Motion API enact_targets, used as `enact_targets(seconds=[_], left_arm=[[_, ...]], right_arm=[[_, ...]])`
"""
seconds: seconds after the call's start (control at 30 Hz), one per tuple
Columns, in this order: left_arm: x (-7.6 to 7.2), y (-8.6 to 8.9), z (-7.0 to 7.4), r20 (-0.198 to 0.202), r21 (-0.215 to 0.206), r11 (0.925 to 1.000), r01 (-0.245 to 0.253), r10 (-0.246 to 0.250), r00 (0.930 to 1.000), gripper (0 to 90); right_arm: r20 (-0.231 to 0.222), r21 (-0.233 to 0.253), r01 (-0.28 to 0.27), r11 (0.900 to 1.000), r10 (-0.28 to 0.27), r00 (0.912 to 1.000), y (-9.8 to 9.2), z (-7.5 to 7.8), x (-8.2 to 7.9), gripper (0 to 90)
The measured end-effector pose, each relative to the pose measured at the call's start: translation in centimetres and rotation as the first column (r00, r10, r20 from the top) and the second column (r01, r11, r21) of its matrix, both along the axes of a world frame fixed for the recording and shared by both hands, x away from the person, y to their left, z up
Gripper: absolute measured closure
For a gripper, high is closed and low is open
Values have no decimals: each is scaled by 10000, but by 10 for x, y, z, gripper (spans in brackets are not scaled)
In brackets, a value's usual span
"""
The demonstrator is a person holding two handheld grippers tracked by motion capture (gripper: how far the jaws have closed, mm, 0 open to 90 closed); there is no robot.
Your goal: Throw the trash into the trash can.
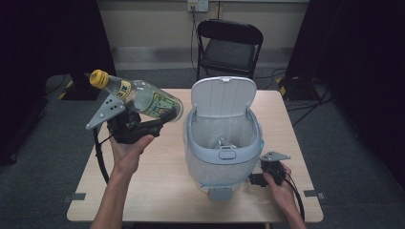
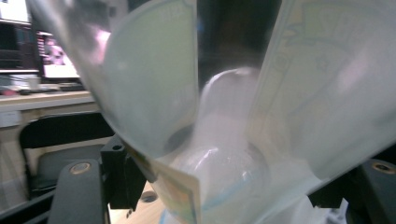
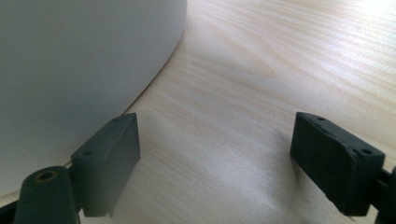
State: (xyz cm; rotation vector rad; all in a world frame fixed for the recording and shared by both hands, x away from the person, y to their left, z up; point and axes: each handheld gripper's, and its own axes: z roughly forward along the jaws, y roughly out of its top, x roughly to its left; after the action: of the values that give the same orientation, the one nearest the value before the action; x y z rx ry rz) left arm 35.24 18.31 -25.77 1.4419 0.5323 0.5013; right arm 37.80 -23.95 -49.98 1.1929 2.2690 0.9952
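High view has the left claw (image 1: 165,117) pinching one clear plastic bottle (image 1: 143,98) with a yellow cap (image 1: 99,78), held tilted in the air left of the bin (image 1: 222,143). Left gripper view is mostly blurry bottle, so its label is unreadable. The right claw (image 3: 215,161) is spread wide, empty, low on the tabletop (image 3: 261,70) just beside the bin wall. One bin, lid (image 1: 223,95) up — contents hard to make out.
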Motion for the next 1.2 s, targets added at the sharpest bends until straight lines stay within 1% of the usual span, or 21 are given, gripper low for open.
enact_targets(seconds=[0.03,0.07,0.13,0.23,0.27,0.3,0.4,0.5,0.53,0.57,0.63,0.77,0.8,0.87,0.9,0.97,1.03,1.07,1.1,1.17,1.2], left_arm=[[0,-3,1,-14,26,10000,-56,56,10000,283],[1,-6,2,81,157,9998,-79,78,9999,283],[3,-13,4,-23,55,9998,200,-199,9998,283],[4,-22,6,-19,240,9987,442,-442,9990,283],[5,-26,6,-89,198,9985,516,-514,9986,283],[6,-27,6,-67,280,9981,556,-554,9984,282],[8,-35,7,-143,302,9963,801,-797,9967,282],[10,-41,7,-231,422,9952,885,-876,9959,282],[11,-44,7,-332,296,9942,1031,-1021,9942,282],[13,-44,8,-303,372,9937,1058,-1047,9940,282],[14,-47,8,-396,320,9924,1186,-1174,9923,282],[18,-53,7,-515,467,9881,1465,-1441,9882,282],[18,-54,7,-506,441,9874,1517,-1495,9875,282],[18,-59,6,-639,411,9846,1698,-1670,9839,282],[18,-60,7,-595,503,9848,1664,-1634,9848,282],[18,-65,7,-624,634,9822,1769,-1730,9829,282],[18,-70,7,-626,654,9799,1884,-1844,9809,282],[19,-73,7,-649,739,9784,1930,-1884,9799,281],[20,-74,7,-603,878,9775,1920,-1871,9805,282],[21,-79,6,-841,964,9740,2050,-1973,9767,281],[21,-81,5,-853,1036,9727,2074,-1991,9763,281]], right_arm=[[-1,0,1,10000,-1,10000,0,0,0,147],[-4,2,1,10000,-1,10000,0,0,0,147],[-2,-1,0,10000,0,10000,0,0,0,147],[-1,1,0,10000,0,10000,0,0,0,147],[-1,2,0,10000,0,10000,0,0,0,147],[0,1,-1,10000,1,10000,0,0,0,147],[-3,1,-1,10000,1,10000,0,0,0,147],[0,-1,-1,10000,1,10000,0,0,0,147],[-1,0,1,10000,-1,10000,0,0,0,147],[1,-1,-1,10000,1,10000,0,0,0,147],[-1,-1,0,10000,0,10000,0,0,0,147],[-2,2,1,10000,-1,10000,0,0,0,147],[-2,0,2,10000,-2,10000,0,0,0,147],[-1,2,2,10000,-2,10000,0,0,0,147],[-1,1,2,10000,-2,10000,0,0,0,147],[-4,3,2,10000,-2,10000,0,0,0,147],[-2,1,4,10000,-4,10000,0,0,0,147],[-2,2,3,10000,-3,10000,0,0,0,147],[-3,3,3,10000,-3,10000,0,0,0,147],[0,0,5,10000,-5,10000,0,0,0,147],[-3,5,7,10000,-7,10000,0,0,0,147]])
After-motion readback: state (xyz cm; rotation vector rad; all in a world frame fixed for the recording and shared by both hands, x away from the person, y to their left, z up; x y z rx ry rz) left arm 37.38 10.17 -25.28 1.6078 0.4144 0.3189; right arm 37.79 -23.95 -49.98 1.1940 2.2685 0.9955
